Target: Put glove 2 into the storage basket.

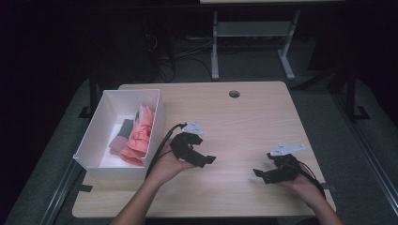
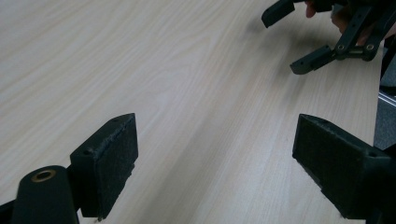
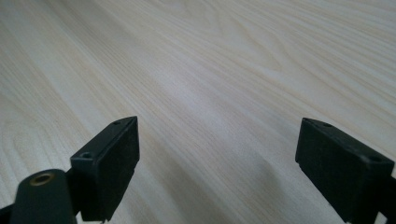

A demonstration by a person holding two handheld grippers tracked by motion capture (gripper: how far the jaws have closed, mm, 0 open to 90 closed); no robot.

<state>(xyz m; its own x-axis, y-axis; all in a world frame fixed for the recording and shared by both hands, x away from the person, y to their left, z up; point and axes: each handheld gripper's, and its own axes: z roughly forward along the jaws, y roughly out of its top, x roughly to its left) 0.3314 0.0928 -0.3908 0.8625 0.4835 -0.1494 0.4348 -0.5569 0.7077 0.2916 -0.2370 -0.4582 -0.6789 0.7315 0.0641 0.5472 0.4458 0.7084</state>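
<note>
Two grippers over a pale wooden table [image 1: 244, 117], each held in a hand, both low above the bare middle of the top. Left gripper [image 1: 206, 159] just right of a white box [image 1: 89, 140], jaws spread wide and empty, pointing toward the right gripper [image 1: 260, 174]. Right gripper likewise wide open, nothing between the jaws, pointing left, near the front right corner and close to the right edge. Plenty of bare wood between the two, and a broad free stretch behind them up to a round hole [image 1: 234, 93] near the far edge.

Box at the left edge, its front corner close to the front left corner of the top. Inside, seen from the high view: pink folded cloth [image 1: 140, 136] along the right wall, grey cloth [image 1: 123, 133] beside it, white floor bare toward the far end.

From the left gripper view: the other gripper [image 2: 299, 37] ahead at upper right, jaws apart, and the table's right edge beyond it. From the right gripper view: plain wood grain ahead between two black pads [image 3: 116, 163].

Behind the table, in the high view: a dark floor with cables [image 1: 173, 56] and the legs of a second desk [image 1: 253, 42].
</note>
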